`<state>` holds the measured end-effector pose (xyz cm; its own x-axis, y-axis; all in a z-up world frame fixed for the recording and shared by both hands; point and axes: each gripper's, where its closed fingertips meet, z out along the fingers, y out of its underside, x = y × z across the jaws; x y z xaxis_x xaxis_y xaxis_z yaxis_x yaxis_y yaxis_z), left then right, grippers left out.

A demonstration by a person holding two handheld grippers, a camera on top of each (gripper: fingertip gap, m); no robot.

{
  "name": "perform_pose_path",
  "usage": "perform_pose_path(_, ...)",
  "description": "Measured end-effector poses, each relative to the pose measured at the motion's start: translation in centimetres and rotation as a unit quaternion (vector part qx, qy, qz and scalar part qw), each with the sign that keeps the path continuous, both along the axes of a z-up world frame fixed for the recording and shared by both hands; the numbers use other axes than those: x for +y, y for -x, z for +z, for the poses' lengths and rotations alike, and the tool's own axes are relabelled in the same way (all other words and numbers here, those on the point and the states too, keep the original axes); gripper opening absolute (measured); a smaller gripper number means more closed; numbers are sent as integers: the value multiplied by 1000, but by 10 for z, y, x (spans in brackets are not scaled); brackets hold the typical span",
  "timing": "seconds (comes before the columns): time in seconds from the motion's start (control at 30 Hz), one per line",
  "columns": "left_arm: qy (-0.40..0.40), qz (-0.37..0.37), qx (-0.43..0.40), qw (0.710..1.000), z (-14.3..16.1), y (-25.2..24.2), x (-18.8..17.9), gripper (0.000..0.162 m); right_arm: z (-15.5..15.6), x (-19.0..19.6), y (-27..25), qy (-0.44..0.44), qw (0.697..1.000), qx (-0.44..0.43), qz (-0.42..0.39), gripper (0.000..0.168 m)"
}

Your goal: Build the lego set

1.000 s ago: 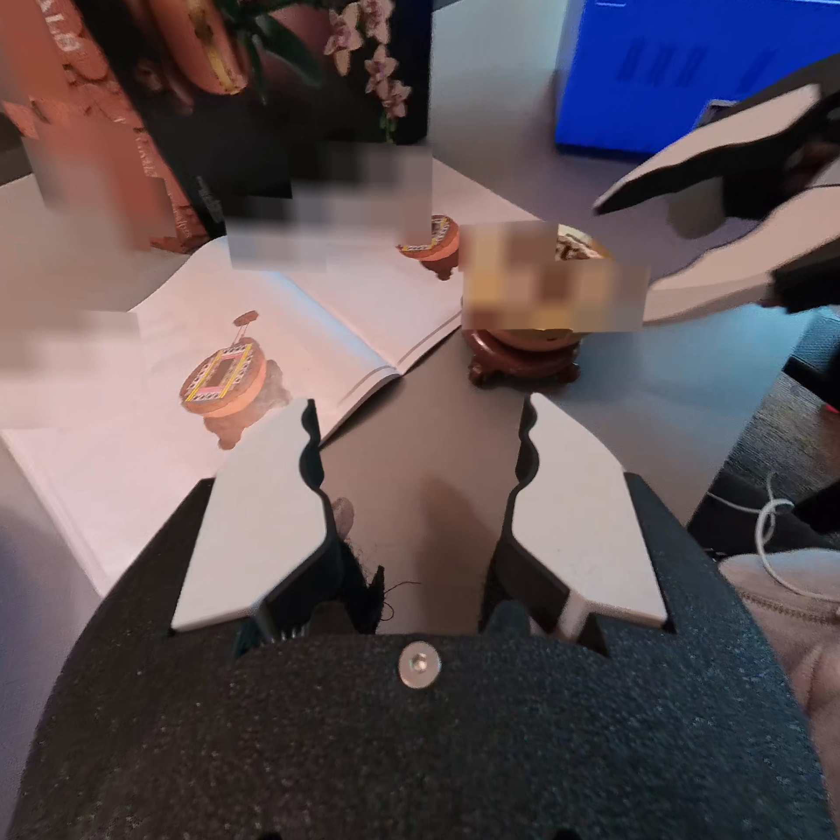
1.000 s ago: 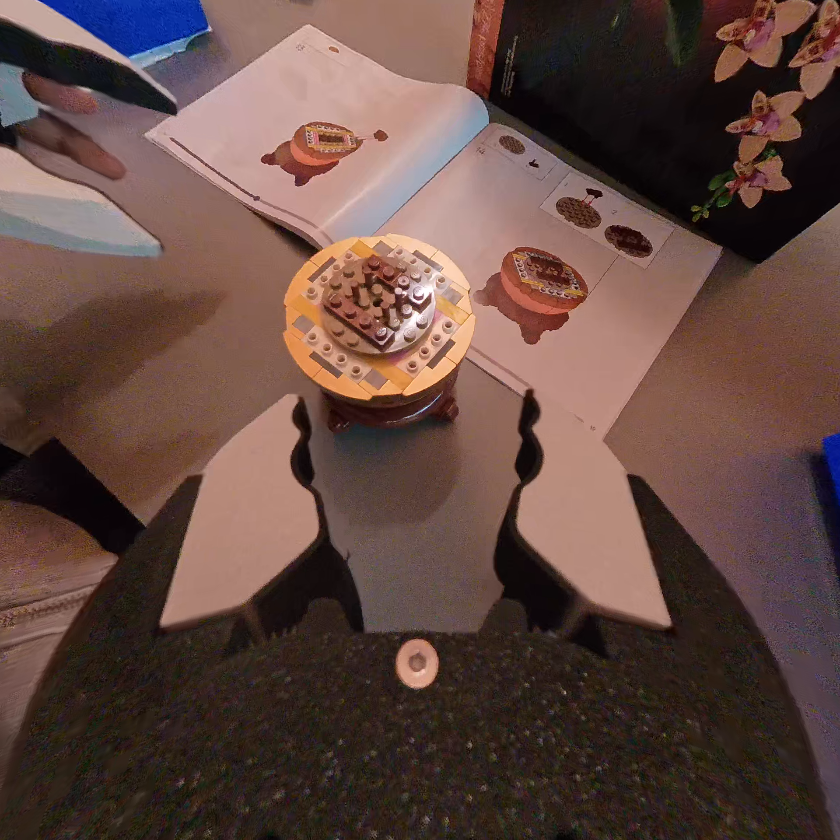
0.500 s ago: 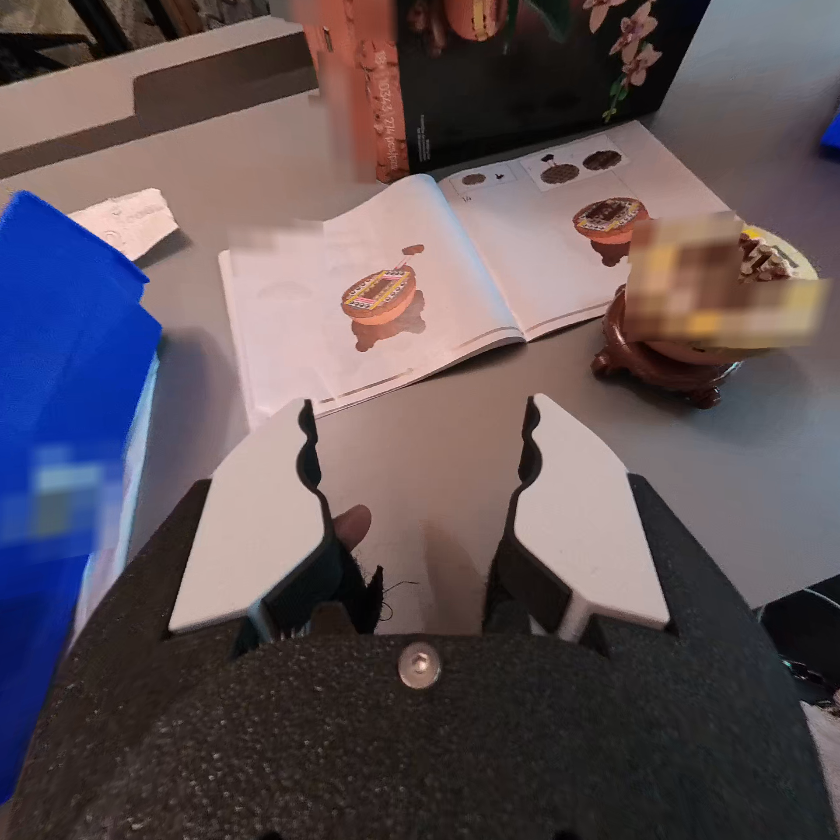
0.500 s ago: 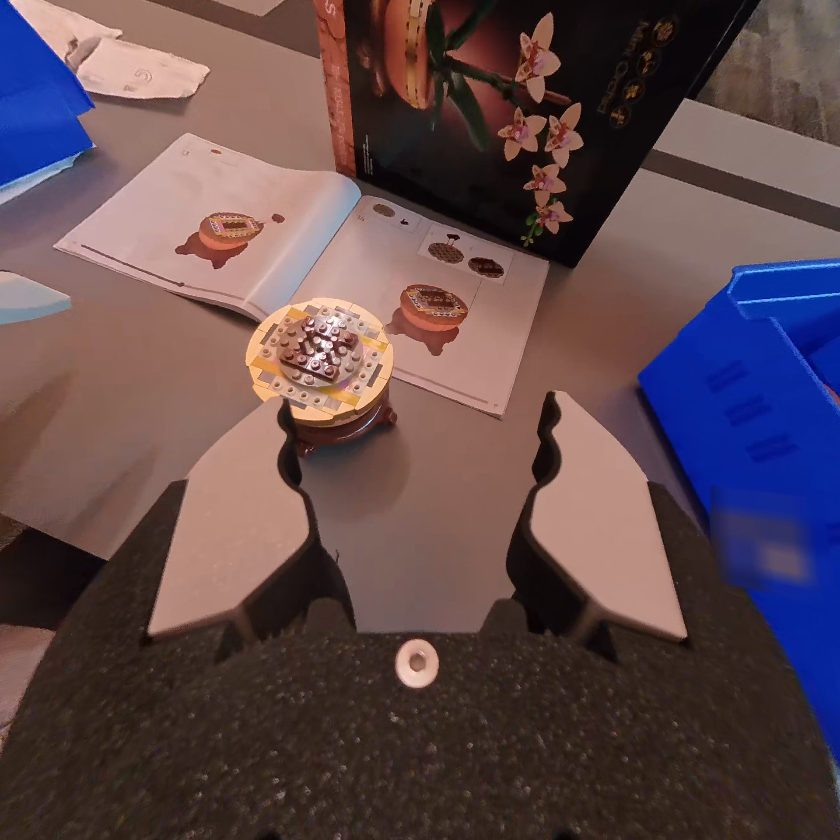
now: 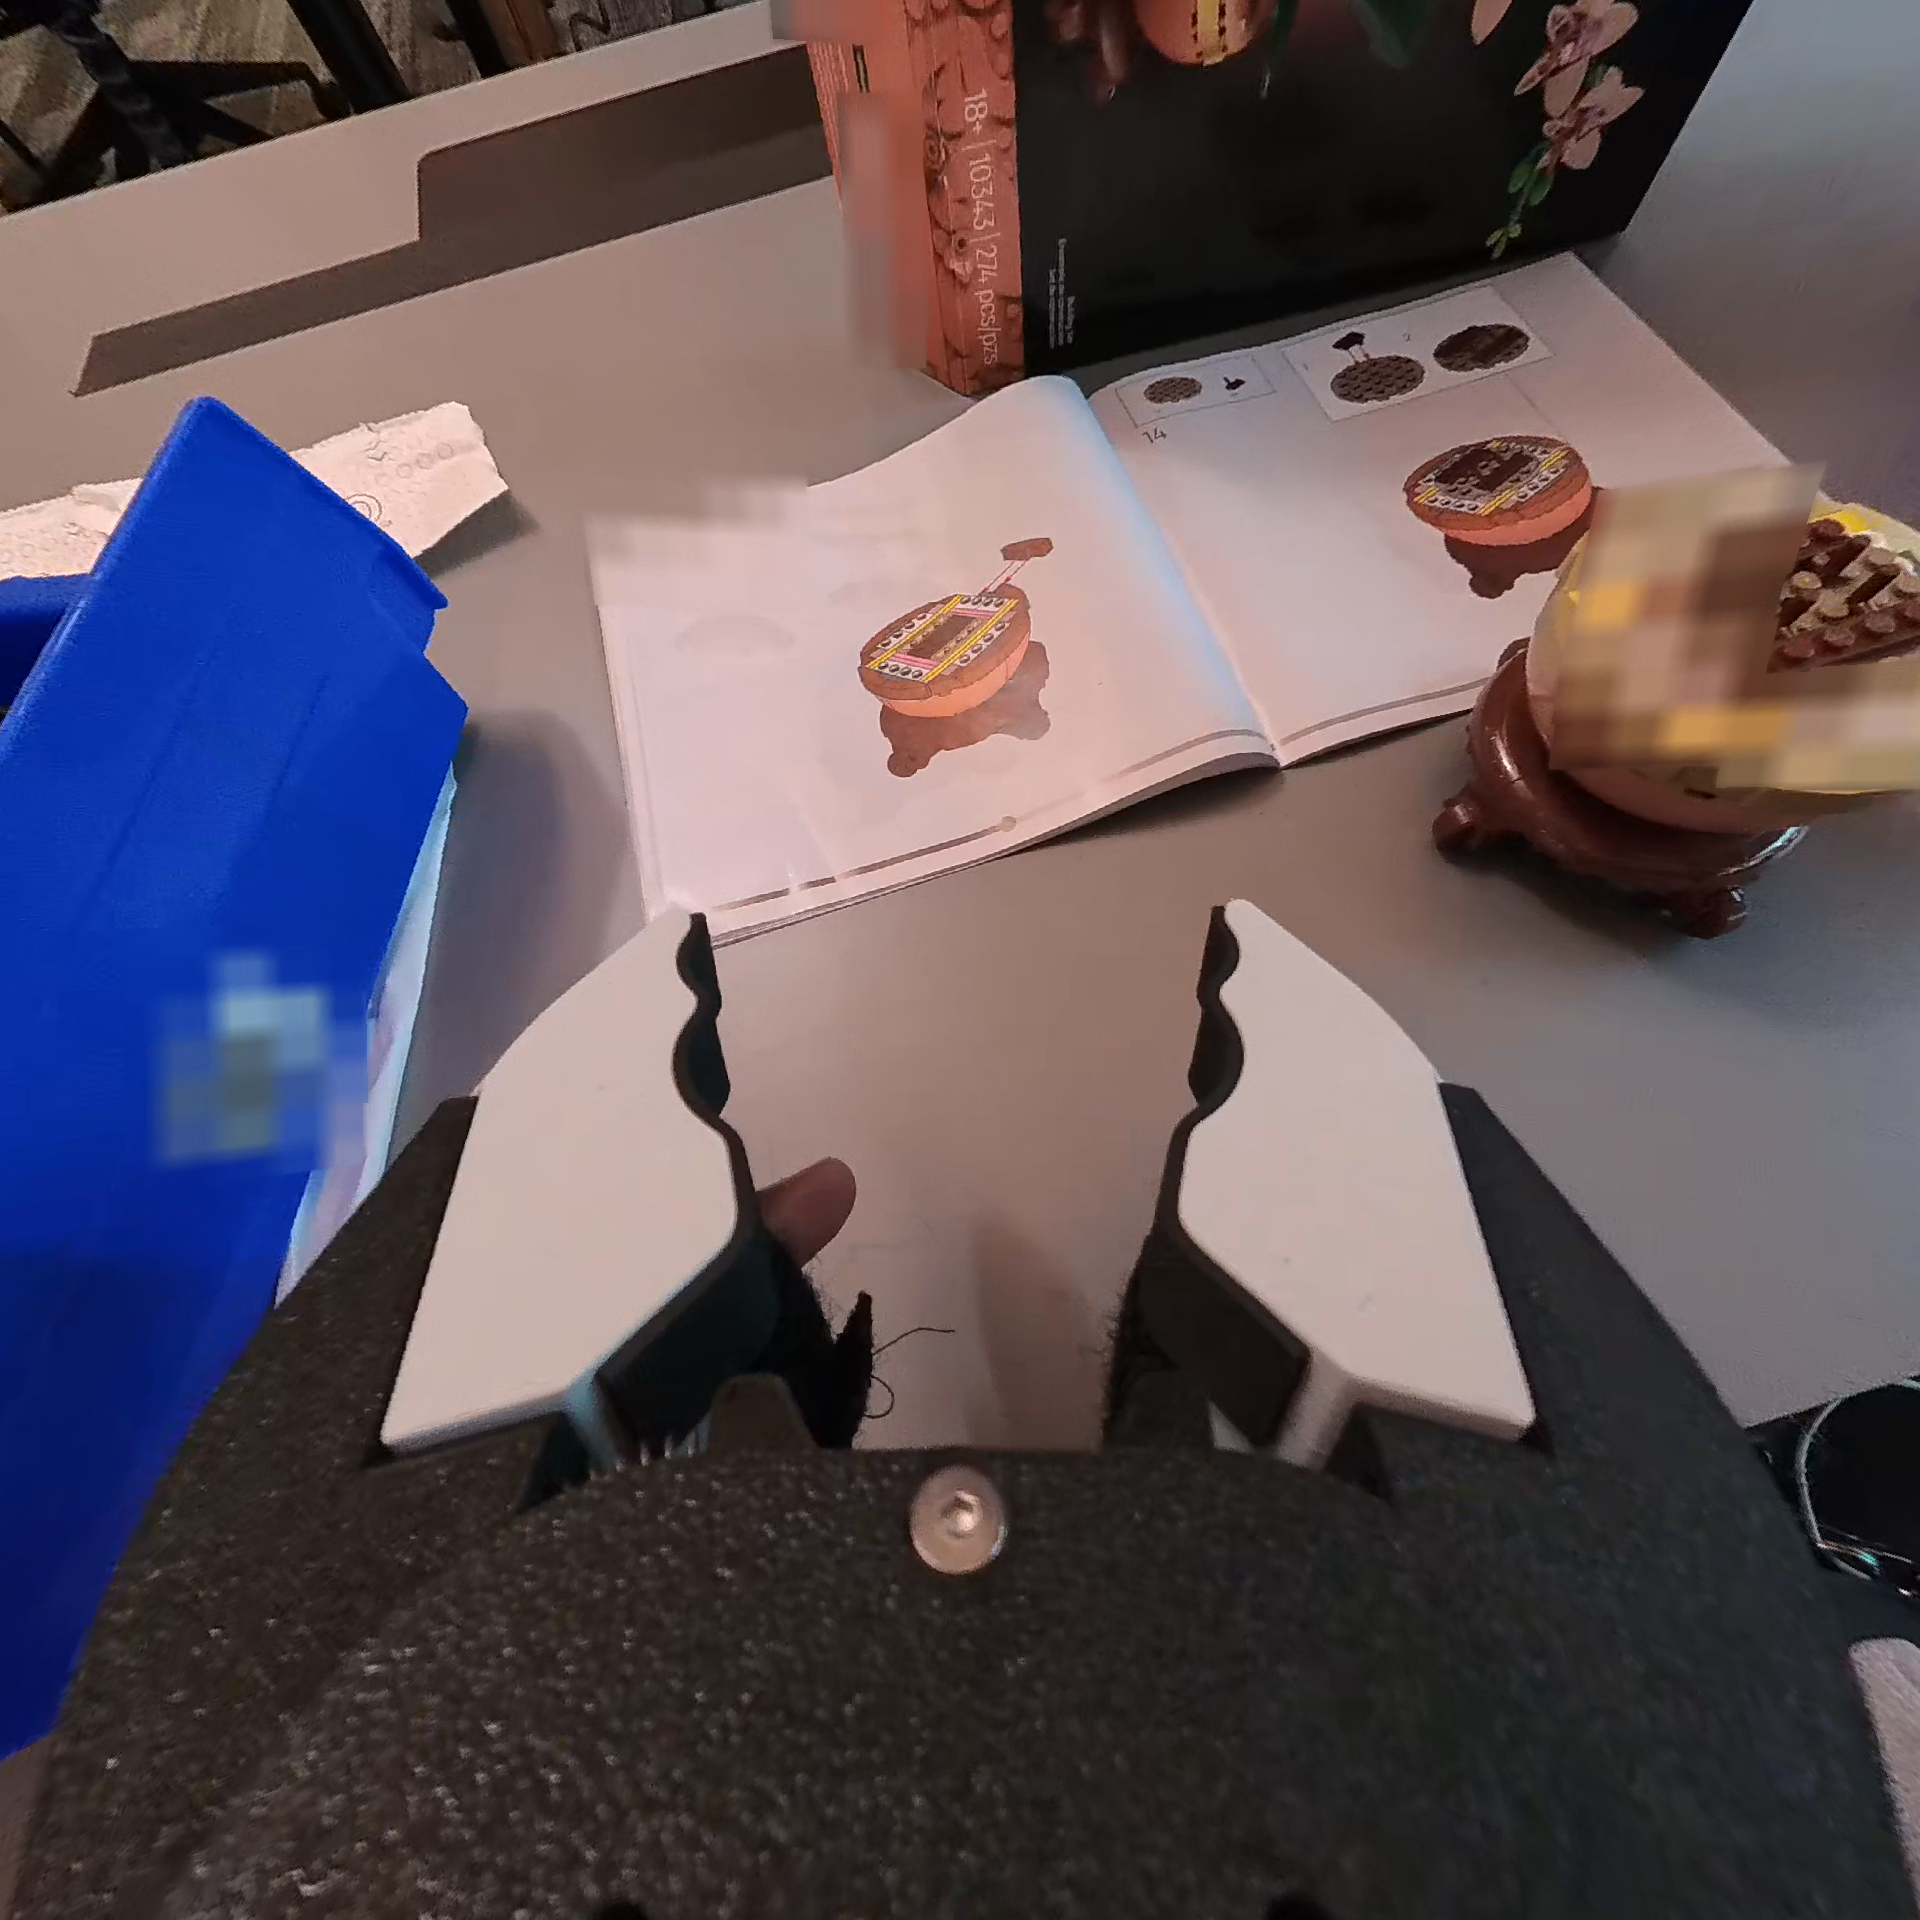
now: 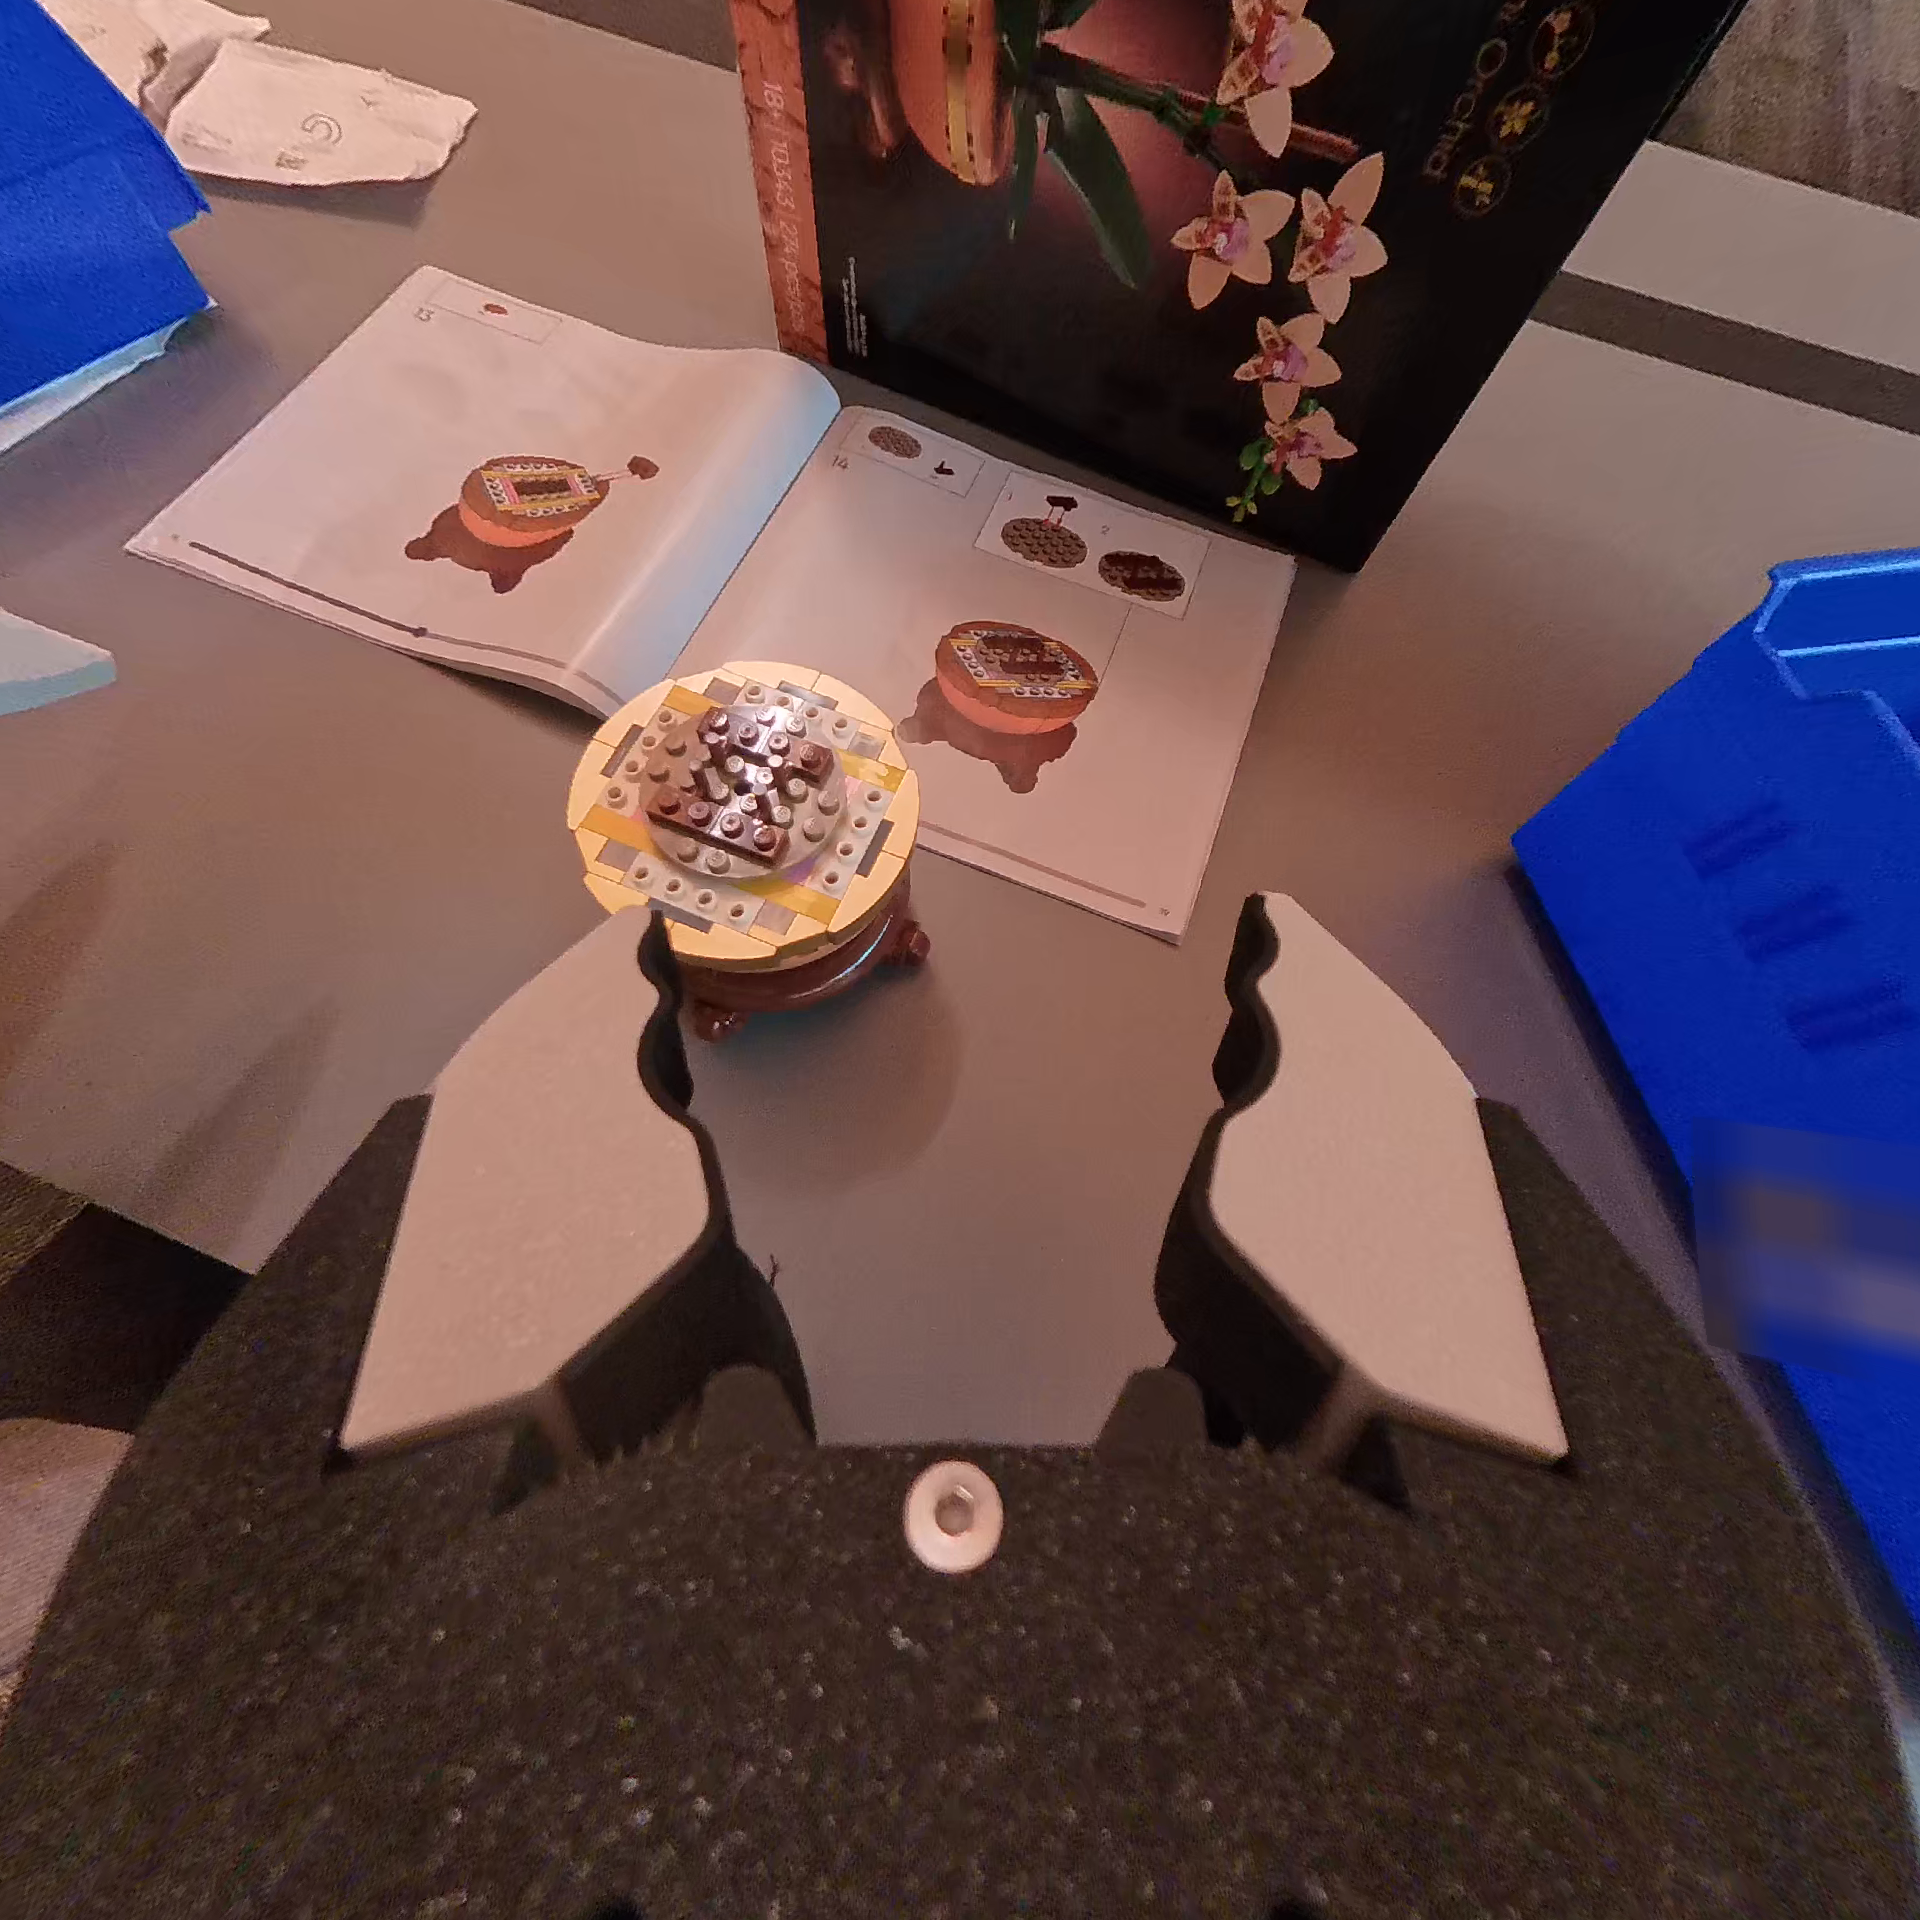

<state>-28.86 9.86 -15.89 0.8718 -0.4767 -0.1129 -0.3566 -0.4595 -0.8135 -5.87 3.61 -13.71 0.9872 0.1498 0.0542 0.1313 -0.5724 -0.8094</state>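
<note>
Both tongs are spread wide and carry nothing. The left tongs [image 5: 956, 966] hang over bare grey worktop [image 5: 1039, 1039], with a blue bin [image 5: 187, 831] just to their left. The right tongs [image 6: 951, 956] hover near the partly built lego pot [image 6: 743, 800], which stands upright on the worktop at the near edge of the open instruction booklet [image 6: 665, 520]. A second blue bin [image 6: 1766, 883] sits to the right.

The pot rests on its brown footed base with the studded top facing up, so the next part can be pressed straight down onto it. The booklet lies flat behind it, open at the pages for this stage, presumably for reference. The set's box [image 6: 1195, 239] stands upright behind the booklet, clear of the working area.

Judgement: no brick is in hand, so the step at hand is most likely fetching the next part, probably from one of the bins. The contents of both bins are hidden.
</note>
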Motion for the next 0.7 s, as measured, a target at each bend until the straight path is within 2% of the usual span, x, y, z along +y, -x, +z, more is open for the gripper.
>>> perform_pose_path(0.23, 29, -2, 4, 1000, -6, -4, 7, 87, -8, 14, -6, 34, 999, 10, 10, 100)
perform_pose_path(0.7, 113, -28, 75, 990, -36, -29, 14, 86, -41, 39, -35, 106, 993, 35, 30, 100)
